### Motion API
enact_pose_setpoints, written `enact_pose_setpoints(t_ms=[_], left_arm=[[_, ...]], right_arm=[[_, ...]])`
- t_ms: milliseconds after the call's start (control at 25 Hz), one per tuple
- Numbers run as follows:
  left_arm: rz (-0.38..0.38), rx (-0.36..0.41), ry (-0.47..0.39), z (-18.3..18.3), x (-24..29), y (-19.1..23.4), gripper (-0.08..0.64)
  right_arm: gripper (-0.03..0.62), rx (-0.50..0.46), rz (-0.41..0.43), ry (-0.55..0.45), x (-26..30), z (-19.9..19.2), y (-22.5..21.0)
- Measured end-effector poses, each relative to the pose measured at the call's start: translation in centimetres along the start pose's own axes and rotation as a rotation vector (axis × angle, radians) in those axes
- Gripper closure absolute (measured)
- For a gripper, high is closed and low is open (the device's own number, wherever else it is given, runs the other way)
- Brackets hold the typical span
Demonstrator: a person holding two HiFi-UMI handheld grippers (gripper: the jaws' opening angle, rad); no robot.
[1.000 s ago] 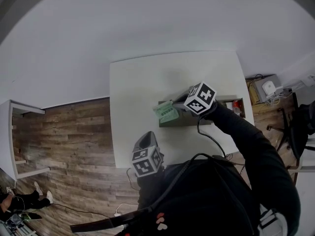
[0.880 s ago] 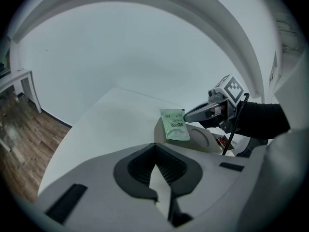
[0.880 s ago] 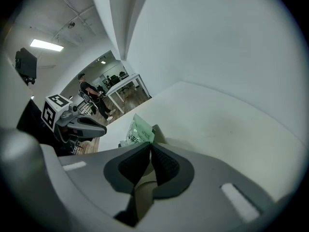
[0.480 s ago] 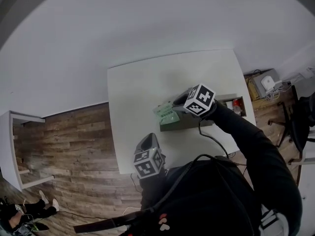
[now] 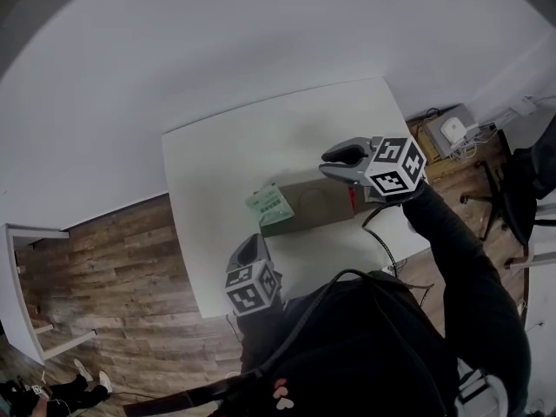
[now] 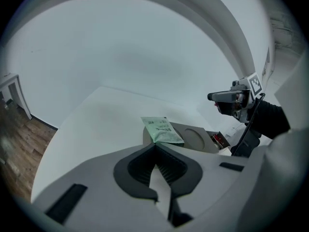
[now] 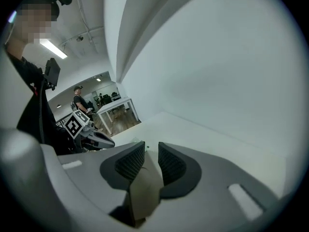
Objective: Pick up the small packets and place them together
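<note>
Green packet lies on the left end of a cardboard box mid-desk — right gripper over the box's right end, jaws just opening, empty — left gripper clenched on nothing by the desk's near edge.

White table against a plain white wall. Left of the table, wood-plank floor and a white shelf unit; right of it, boxes and cabling.
</note>
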State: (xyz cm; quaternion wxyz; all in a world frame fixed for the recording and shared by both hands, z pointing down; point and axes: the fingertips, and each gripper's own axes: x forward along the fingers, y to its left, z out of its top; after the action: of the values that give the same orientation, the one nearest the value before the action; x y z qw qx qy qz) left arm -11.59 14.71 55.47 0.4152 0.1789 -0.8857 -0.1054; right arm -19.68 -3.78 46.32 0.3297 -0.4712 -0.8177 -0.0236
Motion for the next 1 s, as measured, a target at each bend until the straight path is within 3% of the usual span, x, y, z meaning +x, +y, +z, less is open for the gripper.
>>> enact_pose_setpoints(t_ms=[160, 440, 560, 760, 1000], left_arm=[[-0.016, 0.025, 0.008, 0.2, 0.6, -1.9, 0.561], [-0.036, 0.071, 0.02, 0.3, 1.3, -4.4, 0.561], [-0.037, 0.084, 0.022, 0.2, 1.2, -5.2, 0.56], [-0.024, 0.083, 0.02, 0.0, 1.3, -5.6, 0.56], [-0.017, 0.073, 0.016, -0.1, 1.4, -5.9, 0.56]], right_arm=[[0.507, -0.016, -0.117, -0.017, -6.5, -2.3, -2.3], [0.471, 0.033, -0.217, 0.093, -11.6, -9.8, -4.3], [0.469, 0.057, -0.26, 0.207, -12.4, -13.6, -5.0], [0.446, -0.027, -0.295, 0.42, -13.3, -18.5, -5.5], [0.448, -0.04, -0.3, 0.546, -13.3, -21.4, -5.9]])
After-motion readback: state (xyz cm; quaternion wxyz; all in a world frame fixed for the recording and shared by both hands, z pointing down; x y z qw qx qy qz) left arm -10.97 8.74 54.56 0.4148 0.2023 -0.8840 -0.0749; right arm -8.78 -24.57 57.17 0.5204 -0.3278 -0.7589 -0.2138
